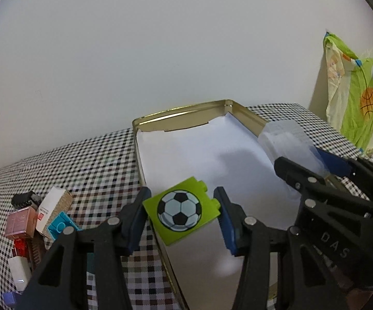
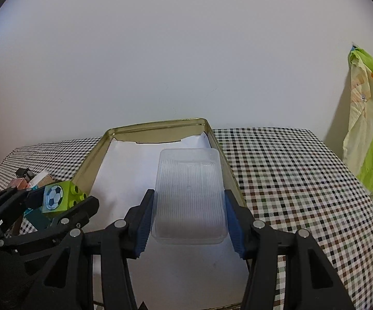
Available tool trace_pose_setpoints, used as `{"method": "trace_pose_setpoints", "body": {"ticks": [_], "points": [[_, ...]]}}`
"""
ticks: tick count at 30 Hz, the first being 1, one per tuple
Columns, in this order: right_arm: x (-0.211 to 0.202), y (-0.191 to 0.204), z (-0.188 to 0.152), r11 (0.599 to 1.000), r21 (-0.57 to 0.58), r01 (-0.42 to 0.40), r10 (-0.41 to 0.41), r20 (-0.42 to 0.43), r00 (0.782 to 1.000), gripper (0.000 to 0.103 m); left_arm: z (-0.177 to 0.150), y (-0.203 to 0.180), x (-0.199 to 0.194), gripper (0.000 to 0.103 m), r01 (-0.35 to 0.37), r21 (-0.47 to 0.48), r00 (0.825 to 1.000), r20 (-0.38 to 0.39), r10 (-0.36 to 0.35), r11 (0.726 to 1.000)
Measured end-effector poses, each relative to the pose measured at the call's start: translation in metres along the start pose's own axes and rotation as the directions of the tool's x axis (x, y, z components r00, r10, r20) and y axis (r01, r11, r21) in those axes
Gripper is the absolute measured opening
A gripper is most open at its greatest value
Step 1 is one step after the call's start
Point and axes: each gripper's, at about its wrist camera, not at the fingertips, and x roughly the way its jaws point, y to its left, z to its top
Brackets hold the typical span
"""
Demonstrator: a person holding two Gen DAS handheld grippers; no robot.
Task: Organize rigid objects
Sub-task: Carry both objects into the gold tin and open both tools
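Here, in the left wrist view, the left gripper (image 1: 181, 214) clamps a green toy brick (image 1: 183, 213) printed with a football, its blue pads pressing the brick's two sides. The brick hangs over the near left rim of the gold tin (image 1: 186, 113), which is lined with white paper. Left of the tin, a cluster of small boxes (image 1: 41, 214) lies on the checked tablecloth (image 1: 83, 165). Over the tin's right wall, the right gripper (image 1: 307, 165) carries a clear plastic tray (image 1: 287, 142).

In the right wrist view, the right gripper (image 2: 189, 217) grips the clear plastic tray (image 2: 190, 193) by its two long sides, held above the right half of the gold tin (image 2: 158, 126). At the tin's near left corner, the left gripper (image 2: 57, 201) holds the green toy brick (image 2: 59, 197). A green patterned cloth (image 2: 370, 134) hangs well to the right of the tin.
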Motion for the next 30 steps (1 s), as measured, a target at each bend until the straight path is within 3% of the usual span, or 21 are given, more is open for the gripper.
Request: {"method": "trace_pose_setpoints", "body": {"ticks": [3, 4, 5, 6, 7, 9, 12, 23, 30], "points": [[-0.001, -0.003, -0.003, 1.0, 0.015, 0.008, -0.008, -0.007, 1.0, 0.056, -0.002, 0.0, 0.0, 0.054, -0.011, 0.007, 1.0, 0.02, 0.011, 1.0], [-0.004, -0.004, -0.002, 1.0, 0.022, 0.018, -0.018, -0.001, 1.0, 0.059, -0.001, -0.001, 0.001, 0.07, -0.015, 0.011, 1.0, 0.017, 0.014, 1.0], [-0.004, -0.005, 0.0, 0.999, 0.031, 0.016, -0.017, 0.007, 1.0, 0.075, -0.002, 0.0, 0.002, 0.081, -0.016, 0.012, 1.0, 0.005, 0.016, 1.0], [-0.008, -0.007, 0.0, 0.999, 0.044, 0.014, -0.015, 0.028, 1.0, 0.087, -0.002, 0.0, 0.001, 0.1, -0.017, 0.007, 1.0, 0.003, 0.017, 1.0], [-0.011, -0.009, 0.0, 0.999, 0.053, 0.012, -0.015, 0.05, 0.999, 0.089, -0.002, 0.0, -0.003, 0.102, -0.024, 0.004, 0.999, 0.021, 0.024, 1.0], [-0.022, -0.013, 0.002, 0.998, 0.063, 0.013, -0.02, 0.107, 0.994, 0.089, -0.002, 0.001, -0.013, 0.102, -0.042, 0.002, 0.996, 0.084, 0.042, 0.999], [-0.032, -0.018, 0.003, 0.996, 0.089, 0.019, -0.032, 0.156, 0.987, 0.089, -0.002, 0.0, -0.019, 0.102, -0.05, 0.016, 0.993, 0.108, 0.048, 0.999], [-0.033, -0.039, 0.005, 0.976, 0.219, -0.006, -0.025, 0.138, 0.99, 0.089, -0.001, 0.008, -0.019, 0.102, -0.047, -0.025, 0.994, 0.102, 0.049, 0.999], [-0.046, -0.036, 0.004, 0.977, 0.213, 0.033, -0.079, 0.21, 0.974, 0.089, -0.003, 0.013, -0.021, 0.102, -0.076, -0.034, 0.991, 0.106, 0.079, 0.997]]}}
